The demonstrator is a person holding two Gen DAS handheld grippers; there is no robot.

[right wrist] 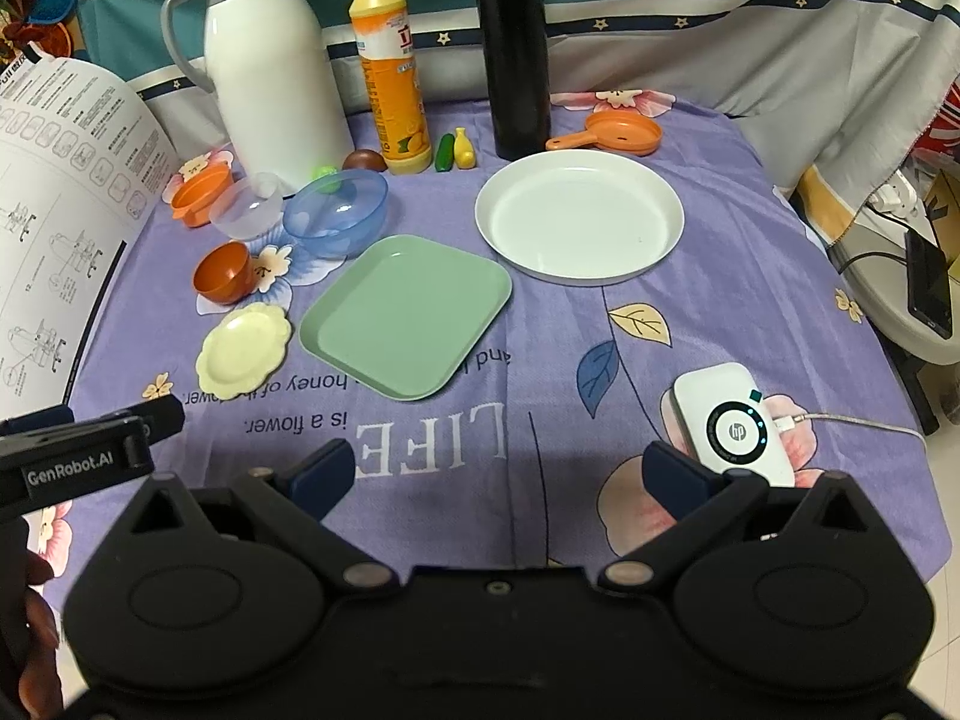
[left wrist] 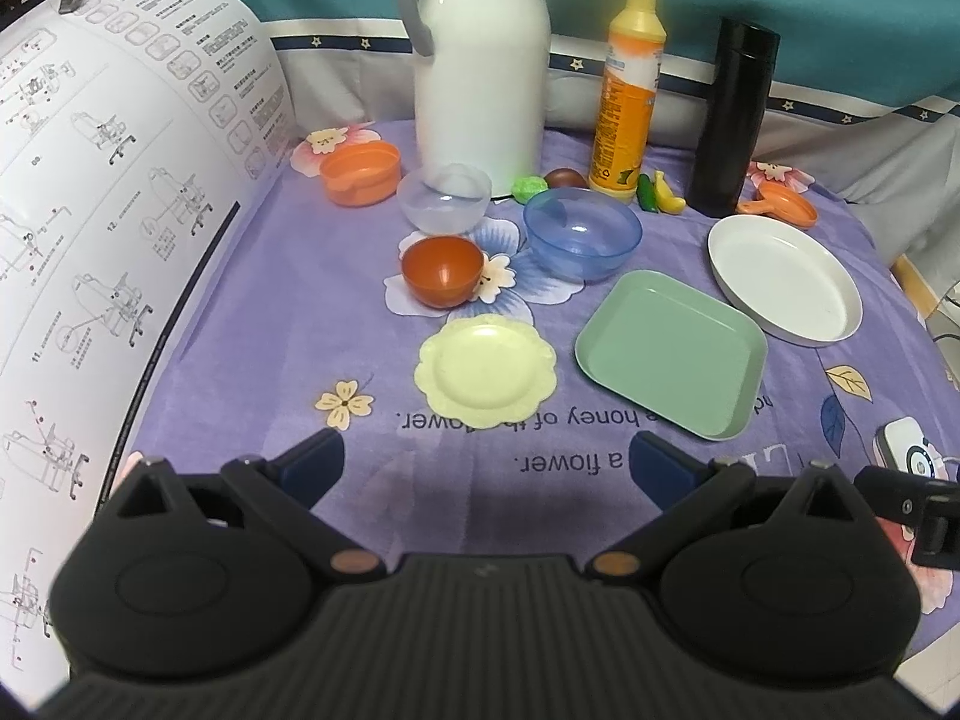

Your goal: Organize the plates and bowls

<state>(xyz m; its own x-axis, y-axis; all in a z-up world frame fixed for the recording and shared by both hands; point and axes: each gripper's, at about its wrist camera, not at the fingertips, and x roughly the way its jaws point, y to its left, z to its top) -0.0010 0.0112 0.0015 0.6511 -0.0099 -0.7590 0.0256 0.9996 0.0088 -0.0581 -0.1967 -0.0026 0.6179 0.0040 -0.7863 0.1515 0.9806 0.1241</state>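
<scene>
On the purple cloth lie a scalloped yellow plate (left wrist: 486, 375) (right wrist: 243, 349), a square green plate (left wrist: 669, 354) (right wrist: 405, 315) and a round white plate (left wrist: 783, 279) (right wrist: 579, 225). Behind them stand a red-brown bowl (left wrist: 442, 270) (right wrist: 223, 272), a blue bowl (left wrist: 582, 234) (right wrist: 336, 213) and a clear bowl (left wrist: 444, 198) (right wrist: 247, 213). My left gripper (left wrist: 486, 471) hovers open just in front of the yellow plate, holding nothing. My right gripper (right wrist: 501, 477) hangs open over the cloth's printed text, well short of the green plate.
A white jug (left wrist: 483, 72) (right wrist: 273, 72), an orange bottle (left wrist: 630, 96), a black flask (left wrist: 729, 120), small toy foods (left wrist: 660, 192) and orange toy pots (left wrist: 360, 171) (right wrist: 621, 133) line the back. A manual sheet (left wrist: 90, 240) stands left. A white device (right wrist: 732, 423) with cable lies right.
</scene>
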